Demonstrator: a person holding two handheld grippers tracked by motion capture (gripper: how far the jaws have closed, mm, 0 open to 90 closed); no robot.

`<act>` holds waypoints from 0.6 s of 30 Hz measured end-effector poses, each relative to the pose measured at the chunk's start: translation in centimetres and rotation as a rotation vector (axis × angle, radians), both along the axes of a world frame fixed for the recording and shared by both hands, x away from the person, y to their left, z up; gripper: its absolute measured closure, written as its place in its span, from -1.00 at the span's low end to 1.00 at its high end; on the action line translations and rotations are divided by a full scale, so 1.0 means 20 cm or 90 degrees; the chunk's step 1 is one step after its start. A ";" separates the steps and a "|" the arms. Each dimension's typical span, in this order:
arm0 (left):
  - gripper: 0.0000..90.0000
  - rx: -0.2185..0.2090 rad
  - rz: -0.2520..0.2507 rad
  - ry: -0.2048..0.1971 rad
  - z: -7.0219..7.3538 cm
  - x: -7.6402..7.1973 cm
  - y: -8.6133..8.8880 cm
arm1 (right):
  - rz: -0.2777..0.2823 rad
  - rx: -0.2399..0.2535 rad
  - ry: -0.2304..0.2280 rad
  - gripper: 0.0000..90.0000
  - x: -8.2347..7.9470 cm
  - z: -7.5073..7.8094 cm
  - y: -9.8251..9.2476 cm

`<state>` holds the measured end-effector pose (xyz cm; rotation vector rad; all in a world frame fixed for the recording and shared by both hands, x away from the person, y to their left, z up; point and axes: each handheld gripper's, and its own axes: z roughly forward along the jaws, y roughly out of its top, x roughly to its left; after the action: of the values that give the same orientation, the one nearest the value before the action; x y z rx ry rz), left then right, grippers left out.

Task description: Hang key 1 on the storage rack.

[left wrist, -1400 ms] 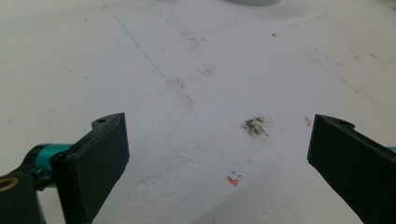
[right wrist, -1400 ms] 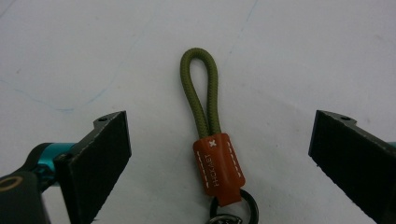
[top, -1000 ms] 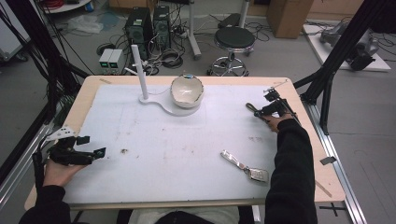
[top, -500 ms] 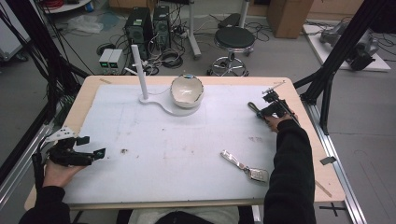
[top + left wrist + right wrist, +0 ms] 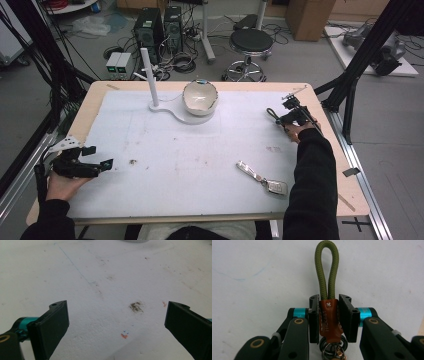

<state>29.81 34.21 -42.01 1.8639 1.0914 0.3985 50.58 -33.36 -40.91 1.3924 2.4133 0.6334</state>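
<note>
My right gripper (image 5: pixel 329 301) is shut on a key strap (image 5: pixel 327 277), an olive green cord loop. Its pads press on the strap's brown leather tab (image 5: pixel 327 317), and metal rings (image 5: pixel 332 347) hang below the tab. In the high view this gripper (image 5: pixel 280 117) is held over the table's right side, with the loop (image 5: pixel 270 113) sticking out to the left. My left gripper (image 5: pixel 98 156) rests at the table's left edge. Its jaws (image 5: pixel 117 317) stand wide open over the bare white mat, with nothing between them.
A white bowl (image 5: pixel 200 97) sits on a white stand with an upright post (image 5: pixel 148 75) at the back middle. A silvery key-like object (image 5: pixel 262 179) lies near the front right. The white mat (image 5: pixel 190 160) has small stains. Past the table are a stool (image 5: pixel 251 42) and computer cases.
The right gripper's jaws have drawn in on the strap, and that hand has shifted only slightly. The left hand has not moved.
</note>
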 end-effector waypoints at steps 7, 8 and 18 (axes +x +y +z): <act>-0.87 -0.003 -0.001 0.000 0.00 0.00 0.00 | 0.003 0.011 -0.017 0.59 -0.04 0.06 0.00; -0.87 -0.002 -0.001 0.000 0.00 0.00 0.00 | 0.004 0.015 -0.020 0.59 -0.05 0.08 0.01; -0.87 -0.010 -0.005 0.000 0.01 -0.01 0.00 | 0.024 0.053 -0.050 0.59 -0.12 0.16 0.06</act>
<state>29.63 34.23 -41.91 1.8542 1.0846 0.3839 48.08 -32.20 -37.71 1.3299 2.3814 0.7915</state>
